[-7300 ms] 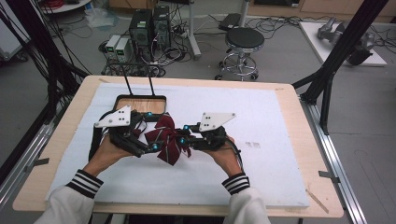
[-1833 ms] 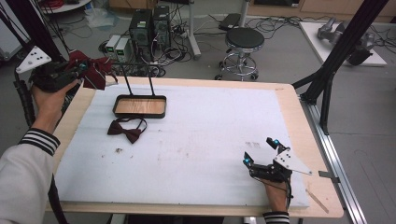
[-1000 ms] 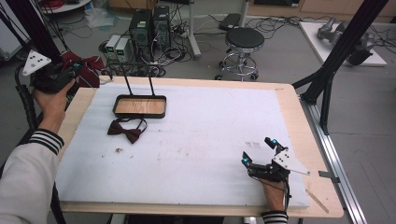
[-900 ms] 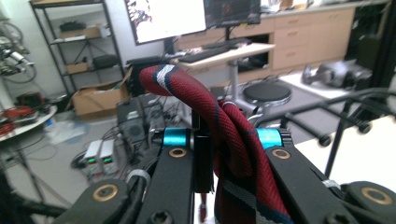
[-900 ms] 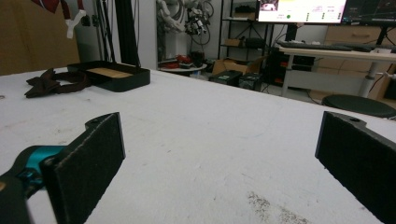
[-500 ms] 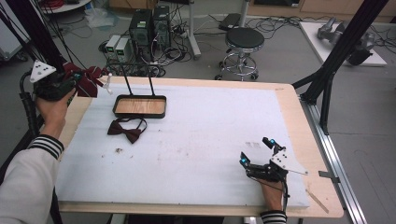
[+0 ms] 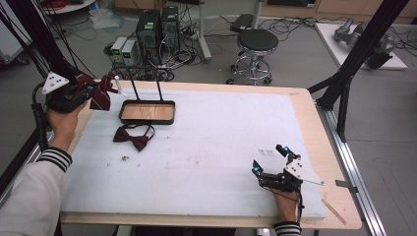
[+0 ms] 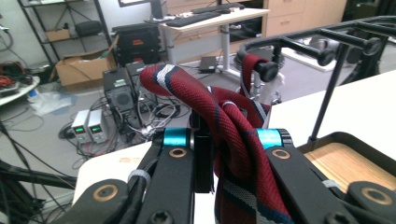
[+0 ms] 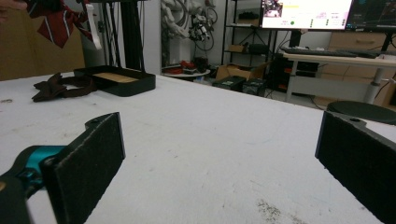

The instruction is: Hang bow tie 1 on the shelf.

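Two grippers are in use, one in each hand. Left gripper [image 7: 86, 91], raised over the table's far left corner, has its jaws clamped on one striped tie [image 8: 233, 140], dark red with white and navy bands; the cloth loops up between the jaws and hangs down in front of them. In the left gripper view the tie's loop sits just beside the black rack [image 8: 299, 39], whose arms end in round knobs, with one red strip hanging over an arm. A white tag [image 7: 117, 83] hangs near the tie.

Right gripper [image 7: 269, 161] rests low at the near right of the table [image 7: 305, 105], jaws spread wide with nothing between them; the right gripper view shows bare white mat [image 9: 210, 154] between its two black pads.

One black tray [image 7: 147, 111] with a wooden floor sits at the far left of the mat, and two thin uprights of the rack rise from it. One dark red bow tie [image 7: 132, 136] lies flat on the mat just beside the tray's near edge, well apart from the right gripper.

Beyond the table stand one round black stool [image 7: 257, 42] and several computer boxes [image 7: 157, 29] amid cables.
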`<move>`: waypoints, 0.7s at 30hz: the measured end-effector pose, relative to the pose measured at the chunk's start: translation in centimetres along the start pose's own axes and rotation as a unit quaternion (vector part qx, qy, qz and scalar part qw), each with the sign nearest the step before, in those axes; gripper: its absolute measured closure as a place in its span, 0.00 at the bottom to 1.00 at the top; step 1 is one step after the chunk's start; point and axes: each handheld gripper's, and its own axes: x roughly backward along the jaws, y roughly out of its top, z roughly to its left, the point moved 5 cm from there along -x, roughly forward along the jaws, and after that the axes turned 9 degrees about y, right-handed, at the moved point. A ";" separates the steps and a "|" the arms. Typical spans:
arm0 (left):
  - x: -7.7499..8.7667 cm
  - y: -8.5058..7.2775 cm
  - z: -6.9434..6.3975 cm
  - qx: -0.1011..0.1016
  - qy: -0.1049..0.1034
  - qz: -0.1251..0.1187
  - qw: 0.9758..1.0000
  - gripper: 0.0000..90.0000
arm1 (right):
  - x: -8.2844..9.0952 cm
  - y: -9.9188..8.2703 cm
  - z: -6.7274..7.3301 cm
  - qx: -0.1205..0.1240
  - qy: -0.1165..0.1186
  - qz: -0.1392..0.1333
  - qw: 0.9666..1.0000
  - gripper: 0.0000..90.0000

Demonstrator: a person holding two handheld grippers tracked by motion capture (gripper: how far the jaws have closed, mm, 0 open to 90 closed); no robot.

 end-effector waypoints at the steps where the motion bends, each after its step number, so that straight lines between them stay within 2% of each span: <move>1: -0.1 -0.1 -0.1 0.000 -0.002 0.001 1.000 0.91 | 0.0 0.0 0.1 -0.003 0.000 0.001 1.000 0.01; 10: -0.4 -1.5 -1.0 0.001 -0.022 0.019 1.000 0.91 | 0.0 0.0 0.2 0.005 -0.001 0.002 1.000 0.01; 13: -0.6 -2.0 -1.2 0.008 -0.029 0.023 0.999 0.91 | 0.0 -0.1 0.2 0.003 -0.002 0.003 1.000 0.01; 21: -0.8 -2.4 -1.6 0.015 -0.041 0.026 0.999 0.90 | 0.0 -0.1 0.3 0.003 -0.003 0.003 1.000 0.01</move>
